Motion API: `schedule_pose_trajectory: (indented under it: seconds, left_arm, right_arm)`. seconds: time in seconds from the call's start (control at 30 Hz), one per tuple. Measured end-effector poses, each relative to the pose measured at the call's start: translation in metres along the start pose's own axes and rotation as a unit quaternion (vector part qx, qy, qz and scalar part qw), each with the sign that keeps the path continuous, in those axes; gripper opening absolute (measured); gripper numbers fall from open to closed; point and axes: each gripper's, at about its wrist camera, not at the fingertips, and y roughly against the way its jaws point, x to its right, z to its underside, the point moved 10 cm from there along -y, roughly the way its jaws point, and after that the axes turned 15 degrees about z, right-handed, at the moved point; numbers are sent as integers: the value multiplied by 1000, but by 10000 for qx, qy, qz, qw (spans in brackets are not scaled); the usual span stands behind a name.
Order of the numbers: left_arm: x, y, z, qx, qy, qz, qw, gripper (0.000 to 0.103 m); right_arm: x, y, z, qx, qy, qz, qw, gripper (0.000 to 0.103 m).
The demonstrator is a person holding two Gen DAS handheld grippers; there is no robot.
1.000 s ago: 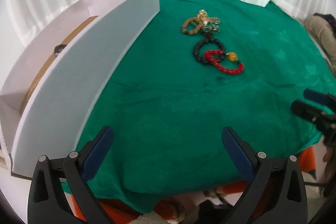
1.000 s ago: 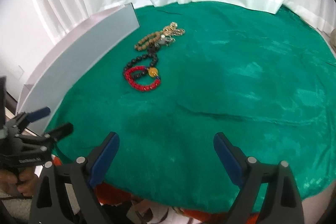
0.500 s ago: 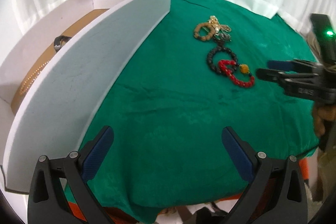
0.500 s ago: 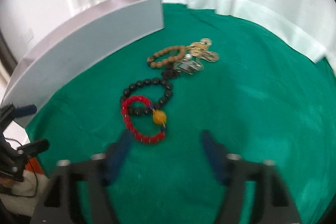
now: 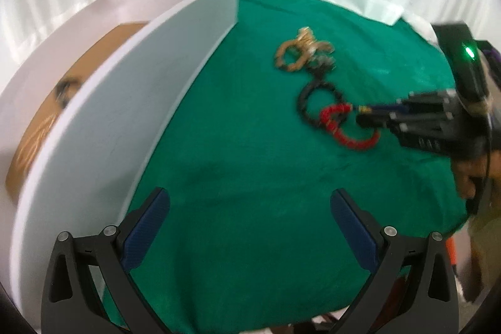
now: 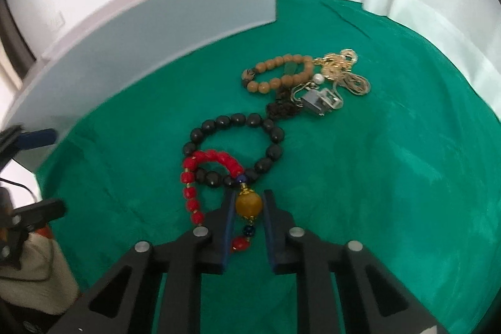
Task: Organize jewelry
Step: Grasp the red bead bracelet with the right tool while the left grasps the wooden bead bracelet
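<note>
Right tongs (image 6: 249,202) pinch the red bracelet's (image 6: 200,177) amber bead, black bracelet (image 6: 238,130) overlapping; left tongs (image 5: 250,224) gape.

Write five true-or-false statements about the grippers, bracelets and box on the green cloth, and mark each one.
1. The right gripper has its fingers on either side of the amber bead of the red bracelet. True.
2. The left gripper holds a bracelet. False: it is open, with only green cloth between its fingers.
3. The red bracelet overlaps the black bracelet. True.
4. The tan bracelet lies inside the white box. False: it lies on the cloth.
5. The box stands left of the jewelry in the left wrist view. True.
</note>
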Motion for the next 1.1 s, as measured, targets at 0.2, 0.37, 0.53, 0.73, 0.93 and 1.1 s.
schedule_pose_trajectory:
  seconds: [0.2,0.37,0.53,0.73,0.93,1.1]
  left_arm:
    - [4,-28,-74,79,186,592,9980,102]
    - [-14,-88,-123,-144,844,737,9936,93]
    - [-26,-132,-137,-431,1133,450,9916,79]
    - [-29,-144,-136,-406,834,-237,9954,64]
    - [6,-145,-122,-597,-136,-286,9977,11]
    - [15,-117,-126,-418,312,403,9978,11]
  right_arm:
    - [22,35,15,201,-780,-104,9967,17]
    - [28,46,32,239,-1244,-245,9916,17]
    - [32,53,42,250,-1549,-384,9869,18]
    - [31,61,41,352,-1558,-450,9861,18]
    - [40,65,40,399,-1735,-424,9831,18]
    - [53,83,35,510,-1908,-365,9796,18]
